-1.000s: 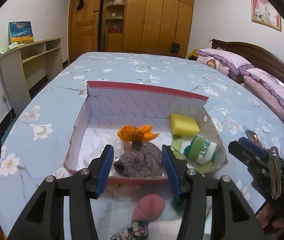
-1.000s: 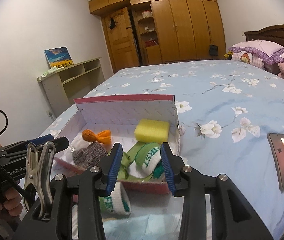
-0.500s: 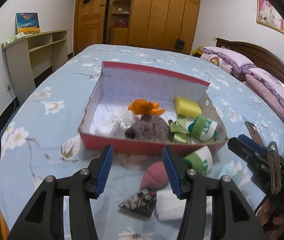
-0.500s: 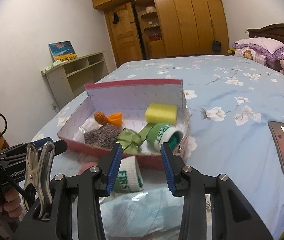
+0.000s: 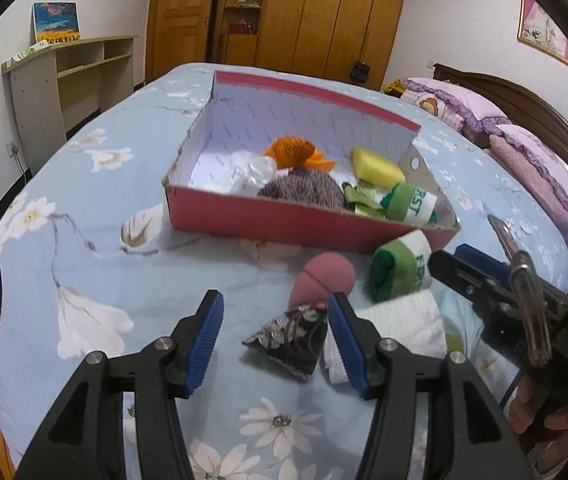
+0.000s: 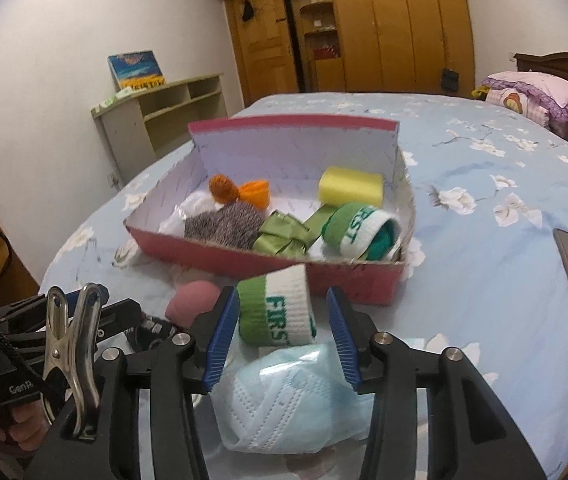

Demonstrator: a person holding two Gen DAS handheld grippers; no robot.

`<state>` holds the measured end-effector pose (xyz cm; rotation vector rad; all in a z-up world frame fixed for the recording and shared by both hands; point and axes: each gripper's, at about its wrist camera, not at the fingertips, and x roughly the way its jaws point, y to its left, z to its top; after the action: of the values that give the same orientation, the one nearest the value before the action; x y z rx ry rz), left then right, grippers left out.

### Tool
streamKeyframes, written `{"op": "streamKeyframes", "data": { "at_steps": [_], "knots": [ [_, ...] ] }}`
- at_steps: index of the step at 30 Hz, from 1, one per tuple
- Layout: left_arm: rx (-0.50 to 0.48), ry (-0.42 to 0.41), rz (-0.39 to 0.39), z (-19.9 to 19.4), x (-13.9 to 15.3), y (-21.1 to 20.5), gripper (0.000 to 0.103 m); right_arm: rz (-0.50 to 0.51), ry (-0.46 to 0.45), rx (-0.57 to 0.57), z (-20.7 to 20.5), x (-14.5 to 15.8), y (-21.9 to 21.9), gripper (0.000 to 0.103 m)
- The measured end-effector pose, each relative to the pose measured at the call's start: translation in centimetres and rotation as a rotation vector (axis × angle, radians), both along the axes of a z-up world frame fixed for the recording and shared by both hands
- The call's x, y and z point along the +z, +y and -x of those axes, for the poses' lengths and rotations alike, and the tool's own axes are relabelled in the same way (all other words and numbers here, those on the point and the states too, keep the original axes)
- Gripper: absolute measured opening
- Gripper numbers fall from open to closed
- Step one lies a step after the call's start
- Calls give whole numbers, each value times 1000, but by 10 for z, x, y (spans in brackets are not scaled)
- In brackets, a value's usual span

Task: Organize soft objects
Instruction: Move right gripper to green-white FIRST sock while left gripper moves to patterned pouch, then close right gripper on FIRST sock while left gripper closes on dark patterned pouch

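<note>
- Floral bedspread (image 5: 84,208) carries a pink box (image 5: 284,220) holding soft items.
- Left gripper (image 5: 272,332), jaws just widening, hangs empty above a dark floral pouch (image 5: 288,340).
- Right gripper (image 6: 280,332), also widening, hangs empty over a green-white sock roll (image 6: 276,308).

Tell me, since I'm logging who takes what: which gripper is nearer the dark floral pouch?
Left. The left gripper hangs open right over the dark floral pouch, which lies partly between its fingers. The right gripper sits off to the pouch's right, open over the green and white sock.
</note>
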<state>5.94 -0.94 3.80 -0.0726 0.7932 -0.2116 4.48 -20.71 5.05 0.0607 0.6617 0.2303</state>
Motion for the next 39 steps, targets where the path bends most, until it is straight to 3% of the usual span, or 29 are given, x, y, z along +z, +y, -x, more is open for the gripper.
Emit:
{"op": "streamKeyframes", "data": {
  "at_steps": [14, 23, 28, 39],
  "knots": [
    [-37, 42, 20, -1, -23, -3, 58, 47, 75, -1, -15, -22, 7, 47],
    [-51, 50, 21, 0, -32, -10, 58, 14, 100, 2, -25, -30, 6, 47],
    [-61, 50, 33, -1, -30, -11, 45, -6, 101, 13, -26, -31, 5, 46],
    [-64, 29, 24, 4, -22, -12, 39, -1, 61, 37, -18, -27, 10, 28]
  ]
}}
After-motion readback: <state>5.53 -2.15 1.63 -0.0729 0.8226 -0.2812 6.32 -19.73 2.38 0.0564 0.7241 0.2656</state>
